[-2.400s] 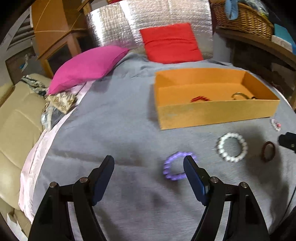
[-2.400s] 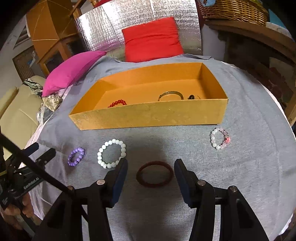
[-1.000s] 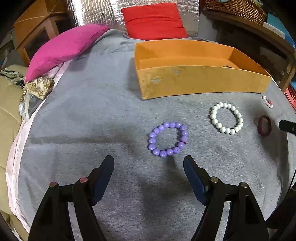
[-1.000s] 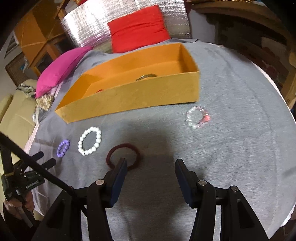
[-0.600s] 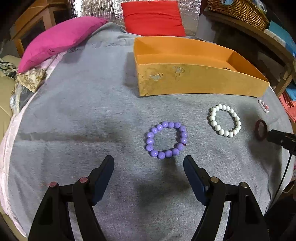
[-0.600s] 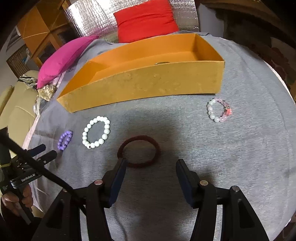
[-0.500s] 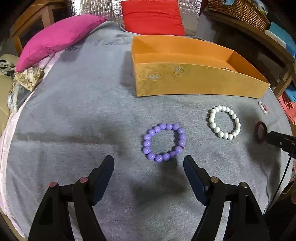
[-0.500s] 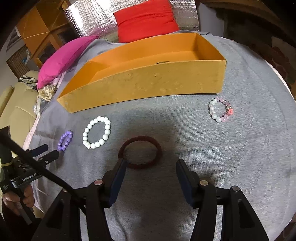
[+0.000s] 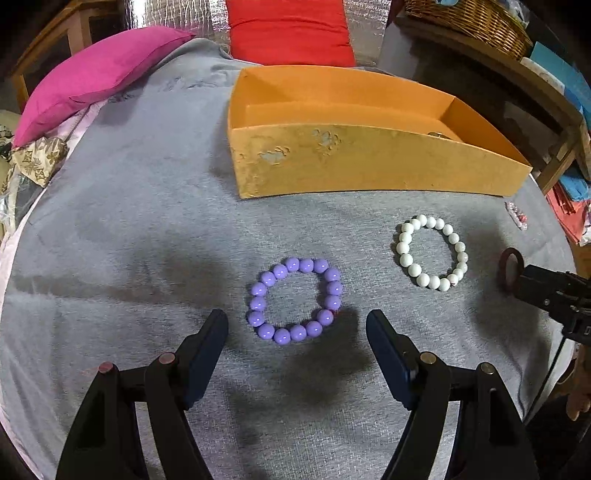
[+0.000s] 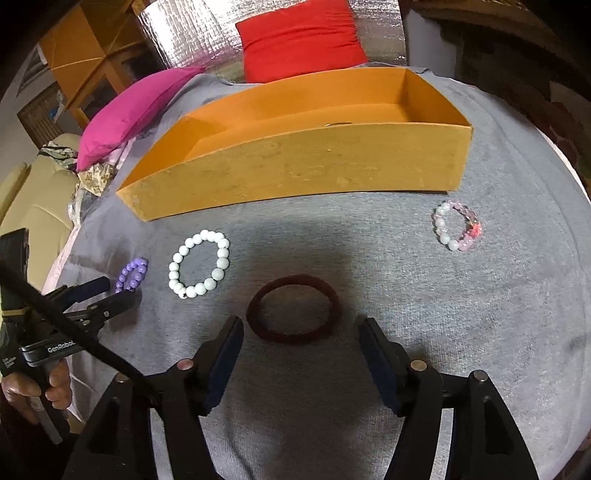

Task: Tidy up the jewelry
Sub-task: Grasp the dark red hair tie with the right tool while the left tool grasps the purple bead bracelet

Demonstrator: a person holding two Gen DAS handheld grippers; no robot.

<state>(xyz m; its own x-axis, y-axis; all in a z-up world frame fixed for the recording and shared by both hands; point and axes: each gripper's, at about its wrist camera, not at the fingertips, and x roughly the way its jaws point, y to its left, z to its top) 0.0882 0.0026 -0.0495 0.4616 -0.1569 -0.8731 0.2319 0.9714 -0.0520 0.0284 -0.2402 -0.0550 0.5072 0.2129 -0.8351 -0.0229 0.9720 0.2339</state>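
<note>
While right gripper (image 10: 300,334) jaws widen near maroon band (image 10: 293,309), left gripper (image 9: 296,334) gapes before purple bracelet (image 9: 295,304)

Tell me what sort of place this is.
Most likely a lived-in home room, perhaps a living room: a grey cloth-covered table with a red cushion and pink cushion behind it, a cream sofa alongside, and a wicker basket.

Right gripper (image 10: 300,325): jaws opening, empty, just below maroon hair tie (image 10: 293,309).
White bracelet (image 10: 199,263): left of tie.
Pink bracelet (image 10: 457,225): upper right.
Orange box (image 10: 295,173): beyond tie.
</note>
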